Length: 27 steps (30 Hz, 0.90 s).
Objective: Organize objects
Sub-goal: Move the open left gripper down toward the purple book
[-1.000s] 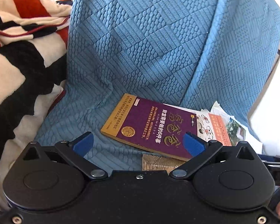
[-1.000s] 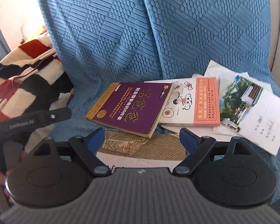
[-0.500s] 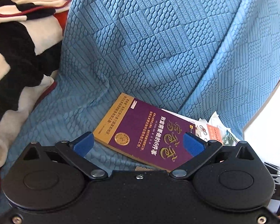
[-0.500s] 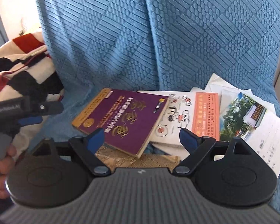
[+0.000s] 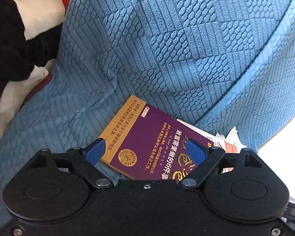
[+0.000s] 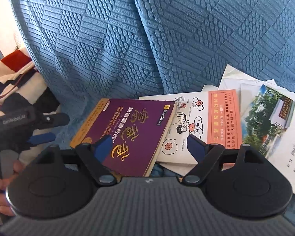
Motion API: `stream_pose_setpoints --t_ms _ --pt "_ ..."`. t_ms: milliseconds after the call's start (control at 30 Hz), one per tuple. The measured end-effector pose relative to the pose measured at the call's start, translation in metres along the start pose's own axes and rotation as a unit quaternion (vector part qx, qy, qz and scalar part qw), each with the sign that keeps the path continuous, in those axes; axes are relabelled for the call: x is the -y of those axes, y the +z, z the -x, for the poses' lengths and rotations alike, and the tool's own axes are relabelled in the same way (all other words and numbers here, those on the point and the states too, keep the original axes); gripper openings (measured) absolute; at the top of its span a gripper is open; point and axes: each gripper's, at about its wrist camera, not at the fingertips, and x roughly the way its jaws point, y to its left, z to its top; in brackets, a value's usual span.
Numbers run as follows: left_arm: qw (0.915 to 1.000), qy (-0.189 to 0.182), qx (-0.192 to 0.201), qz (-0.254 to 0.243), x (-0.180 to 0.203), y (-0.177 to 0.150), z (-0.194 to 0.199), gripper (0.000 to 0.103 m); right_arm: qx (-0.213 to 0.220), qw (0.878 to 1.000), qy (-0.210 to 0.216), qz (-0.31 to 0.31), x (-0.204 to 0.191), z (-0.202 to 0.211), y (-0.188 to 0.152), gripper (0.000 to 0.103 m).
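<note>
Purple-and-gold paperback book (image 5: 147, 141), long axis diagonal on blue textured sofa cover (image 5: 167, 49), is straddled unpinched by closing left gripper (image 5: 145, 151); right gripper (image 6: 149, 146), also closing, nothing clamped.

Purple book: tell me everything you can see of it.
The purple book is a paperback with a glossy purple cover, gold script, white Chinese title text, a gold seal and an orange-gold band along one edge. It lies closed, cover up and skewed, on the blue cover, its far corner overlapping the cartoon booklet. Something tan peeks from beneath its near edge. Neither gripper touches it.
</note>
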Motion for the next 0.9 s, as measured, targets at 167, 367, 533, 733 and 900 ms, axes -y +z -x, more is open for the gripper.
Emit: stream_pose_setpoints --t_ms 167,367,533,733,900 --pt "0.9995 -0.002 -0.032 0.006 0.001 0.000 -0.019 0.075 -0.009 1.000 -0.011 -0.004 0.002 -0.016 0.004 0.077" --pt "0.9988 0.017 -0.045 0.004 0.000 0.006 -0.039 0.060 -0.022 0.999 -0.020 -0.033 0.014 -0.035 0.008 0.075" --pt "0.9965 0.025 -0.079 0.014 -0.006 0.007 -0.056 0.049 -0.019 0.998 -0.008 -0.062 0.022 -0.045 0.012 0.075" --pt "0.9964 0.014 -0.081 0.022 -0.009 0.008 -0.059 0.048 -0.045 0.996 -0.007 -0.079 0.025 -0.062 0.014 0.068" --pt "0.9960 0.006 -0.084 0.032 -0.012 0.010 -0.061 0.048 -0.048 0.997 0.001 -0.068 0.022 -0.069 0.016 0.060"
